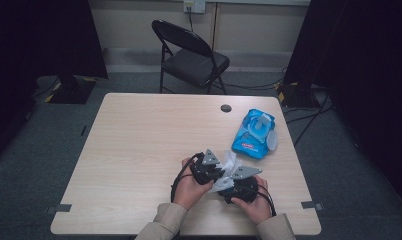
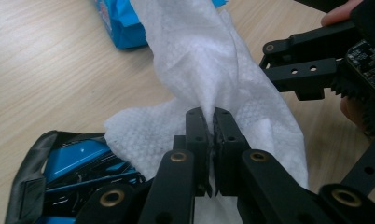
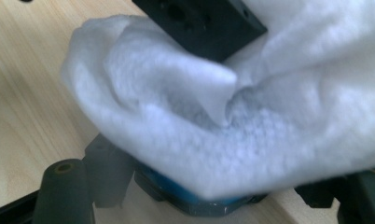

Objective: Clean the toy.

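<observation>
The left gripper (image 2: 211,116) pinches the white wipe (image 2: 209,65) tight between its jaws, and the wipe drapes over the right gripper (image 1: 237,184), whose jaws I cannot tell.

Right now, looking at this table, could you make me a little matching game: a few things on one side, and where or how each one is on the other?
Things:
1. white wipe
2. blue wipes pack
3. folding chair
4. left gripper

Places or states:
A. stands on the floor beyond the table's far edge
B. lies on the table with its flap open
C. shut, its jaws pinching a fold of cloth
D. bunched up between the two hand-held tools

Pairs: 1-D, 2-B, 3-A, 4-C
</observation>
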`<state>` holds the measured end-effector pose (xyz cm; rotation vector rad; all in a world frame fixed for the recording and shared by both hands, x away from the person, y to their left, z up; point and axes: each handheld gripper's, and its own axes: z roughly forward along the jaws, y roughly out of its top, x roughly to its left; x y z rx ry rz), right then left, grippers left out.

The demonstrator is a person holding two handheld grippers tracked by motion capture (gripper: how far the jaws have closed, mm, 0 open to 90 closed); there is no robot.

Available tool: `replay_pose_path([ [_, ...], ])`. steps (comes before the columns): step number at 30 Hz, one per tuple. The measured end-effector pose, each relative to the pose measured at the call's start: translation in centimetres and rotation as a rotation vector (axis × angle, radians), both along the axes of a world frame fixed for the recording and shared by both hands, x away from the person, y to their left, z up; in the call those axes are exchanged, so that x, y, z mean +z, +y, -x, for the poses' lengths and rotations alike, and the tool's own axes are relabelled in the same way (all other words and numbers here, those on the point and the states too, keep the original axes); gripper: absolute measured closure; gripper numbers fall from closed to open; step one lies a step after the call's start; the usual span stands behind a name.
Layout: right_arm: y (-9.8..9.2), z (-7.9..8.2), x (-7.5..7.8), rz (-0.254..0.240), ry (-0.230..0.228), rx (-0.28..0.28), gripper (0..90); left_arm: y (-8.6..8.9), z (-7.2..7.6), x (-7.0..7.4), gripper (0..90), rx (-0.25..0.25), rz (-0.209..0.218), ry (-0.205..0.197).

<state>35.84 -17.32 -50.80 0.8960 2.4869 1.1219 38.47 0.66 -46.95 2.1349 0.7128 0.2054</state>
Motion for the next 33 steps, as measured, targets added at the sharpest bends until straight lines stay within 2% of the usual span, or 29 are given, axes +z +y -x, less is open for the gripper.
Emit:
replay_pose_path([
  [4,0.0,0.0,0.0,0.0,0.0,0.0,26.2,-0.5,0.2,-0.4,84.8,-0.02,-0.016,0.005],
  [13,0.0,0.0,0.0,0.0,0.0,0.001,26.2,-0.7,0.2,-0.5,84.0,-0.026,0.006,0.015],
  [15,0.0,0.0,0.0,0.0,0.0,0.002,26.2,-1.2,0.4,-0.5,84.0,-0.06,0.001,0.009],
  [17,0.0,0.0,0.0,0.0,0.0,0.002,26.1,-1.4,0.4,-0.6,84.2,-0.069,-0.002,0.019],
  [18,0.0,0.0,0.0,0.0,0.0,0.003,26.2,-1.9,0.5,-0.9,84.1,-0.094,-0.028,0.015],
  [20,0.0,0.0,0.0,0.0,0.001,0.002,26.1,-2.2,0.5,-1.2,83.9,-0.096,-0.027,0.021],
  [23,0.0,0.0,0.0,0.0,0.0,0.002,26.2,-2.4,0.5,-1.2,84.6,-0.099,-0.038,0.007],
  [24,0.0,0.0,0.0,0.0,0.0,0.003,26.2,-2.5,0.6,-1.2,84.7,-0.103,-0.054,-0.003],
  [33,0.0,0.0,0.0,0.0,-0.001,0.005,26.3,-2.4,0.2,-1.1,85.7,-0.089,-0.053,-0.013],
])
